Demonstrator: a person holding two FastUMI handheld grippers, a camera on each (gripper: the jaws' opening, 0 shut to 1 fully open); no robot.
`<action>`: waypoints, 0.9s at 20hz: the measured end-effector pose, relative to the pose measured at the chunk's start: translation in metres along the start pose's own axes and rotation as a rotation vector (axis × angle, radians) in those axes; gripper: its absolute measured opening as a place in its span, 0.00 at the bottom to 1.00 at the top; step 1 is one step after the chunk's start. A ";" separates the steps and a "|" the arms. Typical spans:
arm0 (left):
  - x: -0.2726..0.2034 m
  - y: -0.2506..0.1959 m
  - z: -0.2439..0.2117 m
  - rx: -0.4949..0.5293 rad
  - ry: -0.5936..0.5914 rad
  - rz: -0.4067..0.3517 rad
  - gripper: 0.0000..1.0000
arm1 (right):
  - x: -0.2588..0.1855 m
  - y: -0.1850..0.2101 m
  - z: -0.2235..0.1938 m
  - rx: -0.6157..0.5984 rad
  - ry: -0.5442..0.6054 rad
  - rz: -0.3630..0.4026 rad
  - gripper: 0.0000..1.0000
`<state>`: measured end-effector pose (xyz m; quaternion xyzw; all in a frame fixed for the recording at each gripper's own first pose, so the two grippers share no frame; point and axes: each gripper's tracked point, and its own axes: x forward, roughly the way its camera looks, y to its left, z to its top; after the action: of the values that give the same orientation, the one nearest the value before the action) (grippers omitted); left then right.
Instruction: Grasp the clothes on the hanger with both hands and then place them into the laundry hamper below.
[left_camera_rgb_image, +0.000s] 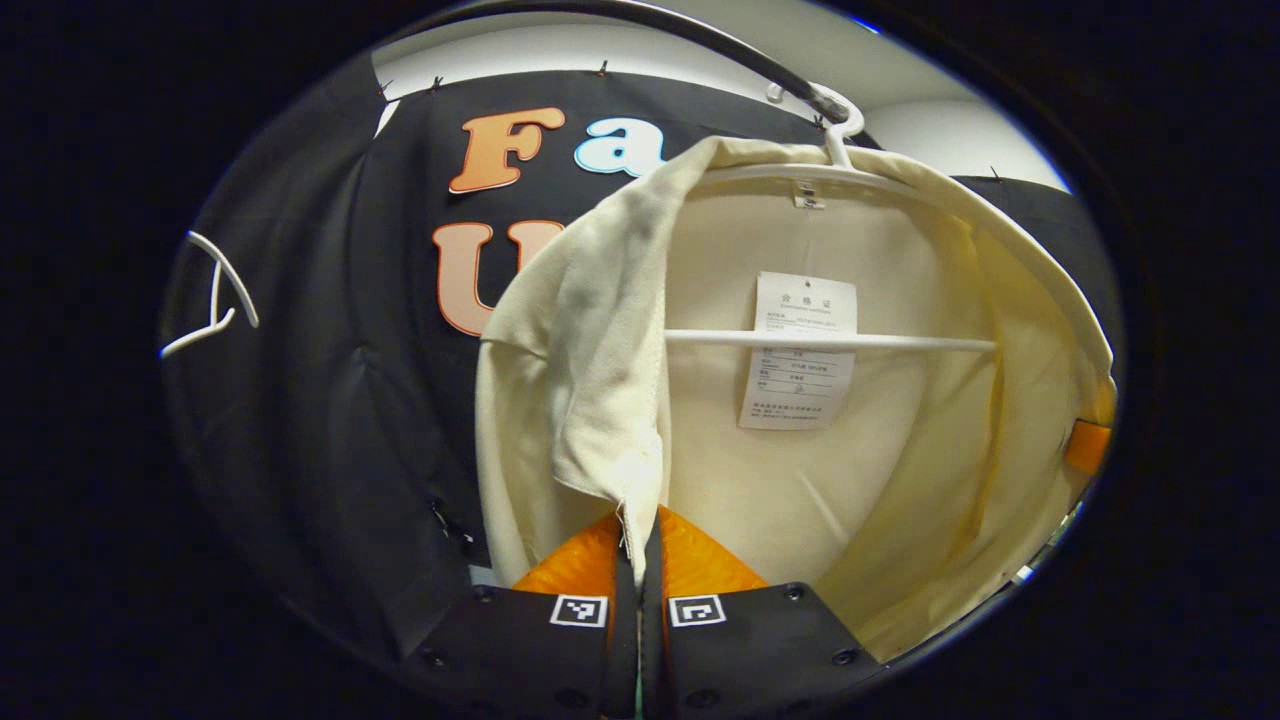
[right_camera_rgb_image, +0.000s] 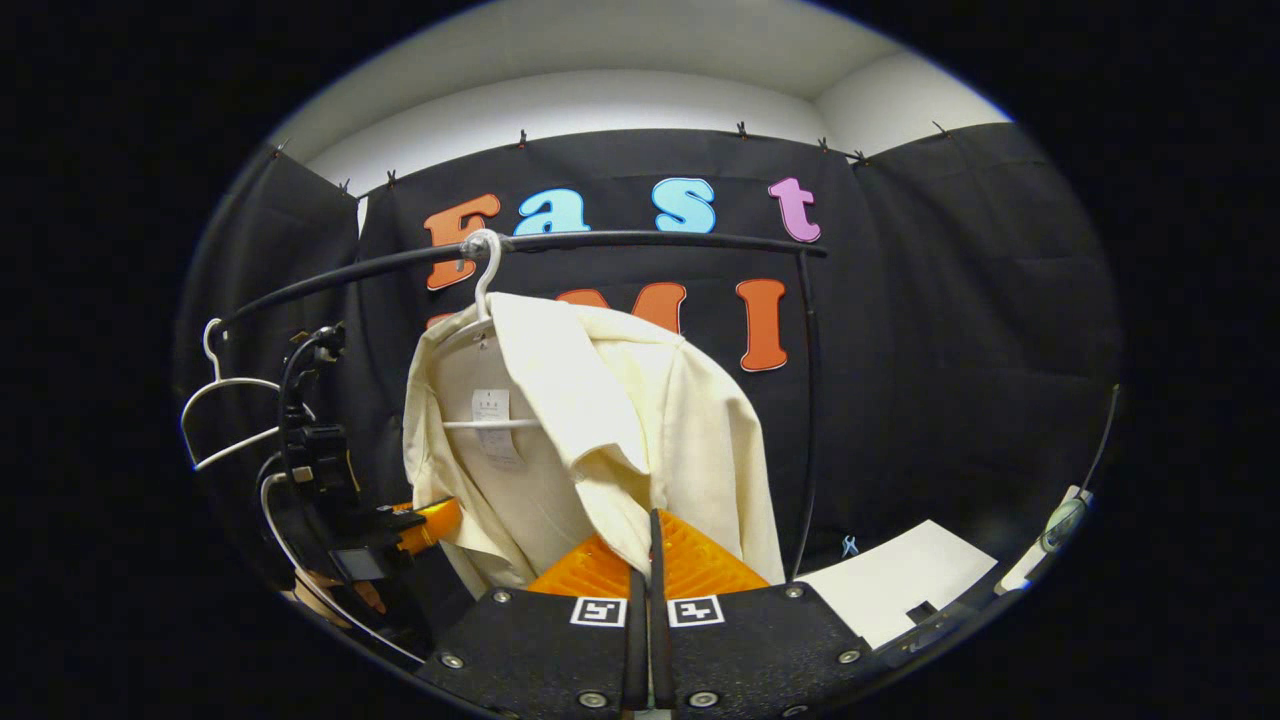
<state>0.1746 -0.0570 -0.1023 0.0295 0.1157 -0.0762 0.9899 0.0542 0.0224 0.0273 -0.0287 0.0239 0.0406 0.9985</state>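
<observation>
A cream shirt (left_camera_rgb_image: 800, 480) hangs open-fronted on a white hanger (left_camera_rgb_image: 840, 341) from a black rail (left_camera_rgb_image: 720, 45), with a paper tag inside its back. My left gripper (left_camera_rgb_image: 640, 535) is shut on one front edge of the shirt, the cloth pinched between its fingers. In the right gripper view the same shirt (right_camera_rgb_image: 700, 440) hangs from its hanger (right_camera_rgb_image: 485, 280), and my right gripper (right_camera_rgb_image: 650, 535) is shut on the other front edge, just below the collar. The left gripper (right_camera_rgb_image: 440, 518) shows farther off at the shirt's left side, held by a hand (right_camera_rgb_image: 330, 592).
An empty white hanger (right_camera_rgb_image: 215, 400) hangs at the rail's (right_camera_rgb_image: 650, 240) left end, also the empty hanger (left_camera_rgb_image: 215, 300) in the left gripper view. A rail post (right_camera_rgb_image: 808, 400) stands right of the shirt. A white sheet (right_camera_rgb_image: 890, 590) lies low on the right.
</observation>
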 end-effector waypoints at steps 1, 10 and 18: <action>-0.003 0.006 0.002 -0.020 0.004 0.005 0.08 | -0.001 -0.005 0.007 -0.002 -0.014 -0.004 0.01; -0.050 0.086 0.057 -0.019 -0.090 0.192 0.08 | 0.008 -0.045 0.073 -0.052 -0.125 -0.062 0.00; -0.070 0.127 0.131 0.067 -0.220 0.288 0.07 | 0.036 -0.078 0.140 -0.192 -0.229 -0.117 0.00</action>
<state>0.1568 0.0686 0.0466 0.0702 -0.0014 0.0597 0.9957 0.1027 -0.0445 0.1691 -0.1206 -0.0957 -0.0124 0.9880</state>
